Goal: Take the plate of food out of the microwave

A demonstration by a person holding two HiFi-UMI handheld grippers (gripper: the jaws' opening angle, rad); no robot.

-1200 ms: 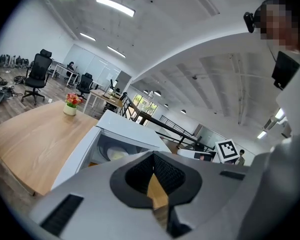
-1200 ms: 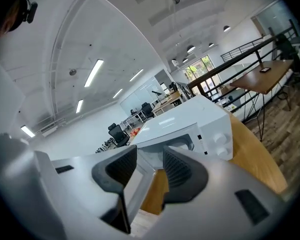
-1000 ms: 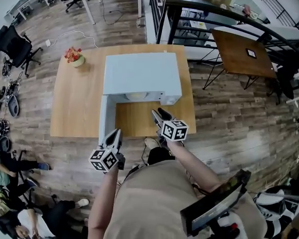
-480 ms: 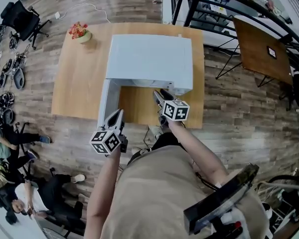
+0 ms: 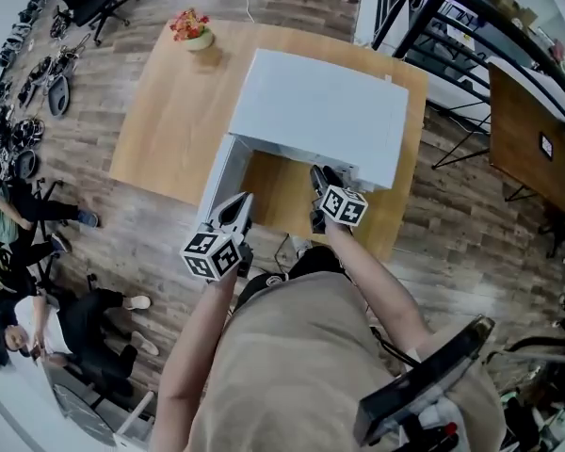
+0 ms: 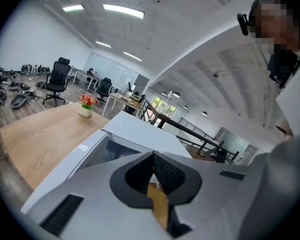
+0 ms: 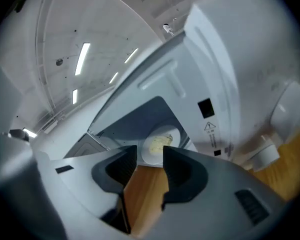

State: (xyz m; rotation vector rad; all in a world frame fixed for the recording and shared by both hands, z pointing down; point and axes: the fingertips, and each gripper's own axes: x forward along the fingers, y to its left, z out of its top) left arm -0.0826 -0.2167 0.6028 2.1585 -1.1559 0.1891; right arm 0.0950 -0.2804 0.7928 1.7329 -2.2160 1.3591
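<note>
A white plate [image 7: 159,145] with a pale yellowish portion of food [image 7: 160,141] sits inside the open cavity of a white microwave [image 5: 320,111], seen only in the right gripper view; from the head view the microwave's top hides it. The microwave door [image 5: 218,182] stands swung open on the person's left side. The right gripper [image 5: 320,175] points into the opening from just in front of it, tilted downward. Its jaws are apart by a narrow gap with nothing between them, and the plate shows beyond that gap, well clear of the fingertips. Bare wooden tabletop lies under the jaws. The left gripper [image 5: 242,205] is held lower and further back, near the outer edge of the open door, and its jaws are pressed together at the tips, holding nothing. The microwave stands on a light wooden table [image 5: 169,111]. A small pot of red flowers [image 5: 193,28] sits at the table's far left corner, well apart from the microwave. Office chairs and a dark table stand on the wood floor around.
</note>
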